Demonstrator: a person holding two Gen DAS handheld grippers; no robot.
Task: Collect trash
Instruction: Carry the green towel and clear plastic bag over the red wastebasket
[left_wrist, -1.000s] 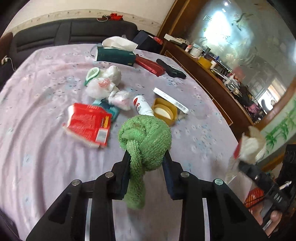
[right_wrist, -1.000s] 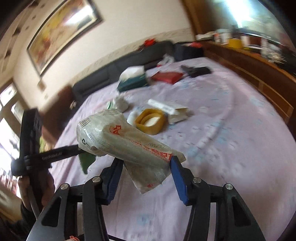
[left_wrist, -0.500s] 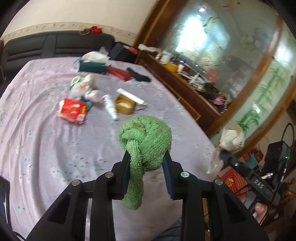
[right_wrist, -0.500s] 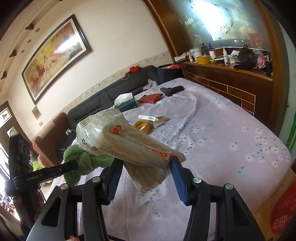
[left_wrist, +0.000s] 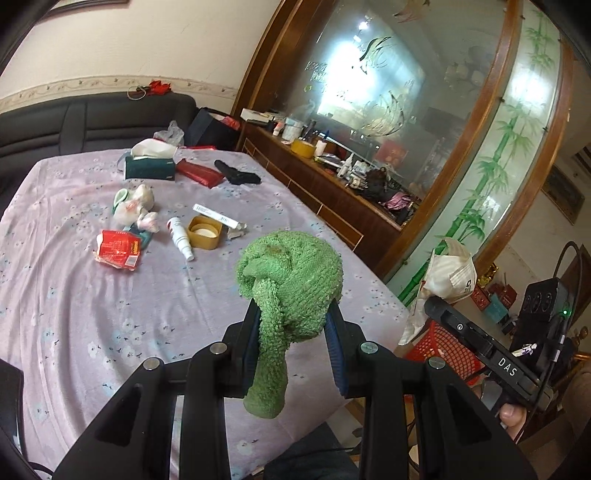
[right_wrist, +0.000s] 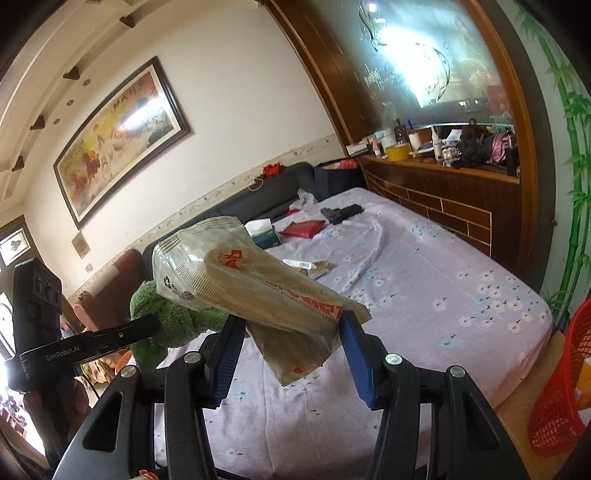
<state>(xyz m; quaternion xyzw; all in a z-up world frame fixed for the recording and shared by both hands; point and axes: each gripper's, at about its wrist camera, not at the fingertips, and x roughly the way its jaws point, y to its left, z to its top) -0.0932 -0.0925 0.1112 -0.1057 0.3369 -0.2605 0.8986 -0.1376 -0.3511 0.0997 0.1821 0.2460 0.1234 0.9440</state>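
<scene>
My left gripper (left_wrist: 293, 325) is shut on a knotted green cloth (left_wrist: 290, 280) and holds it above the near end of the table (left_wrist: 74, 314). My right gripper (right_wrist: 290, 332) is shut on a crumpled clear plastic wrapper (right_wrist: 243, 284) with red print, held over the table's near right corner. The wrapper also shows in the left wrist view (left_wrist: 448, 273), above a red mesh basket (left_wrist: 439, 347). The basket also shows at the right edge of the right wrist view (right_wrist: 557, 387). A red packet (left_wrist: 118, 249), crumpled wrappers (left_wrist: 133, 203), a white bottle (left_wrist: 179, 238) and a yellow tub (left_wrist: 205, 232) lie mid-table.
A green tissue box (left_wrist: 149, 166), a red pouch (left_wrist: 199, 173) and a black object (left_wrist: 238, 175) lie at the table's far end. A dark sofa (left_wrist: 92, 118) stands behind it. A wooden sideboard (left_wrist: 332, 177) with clutter runs along the right.
Both grippers have pulled back from the table and risen, each still holding its item. The red basket has come into the right wrist view.
</scene>
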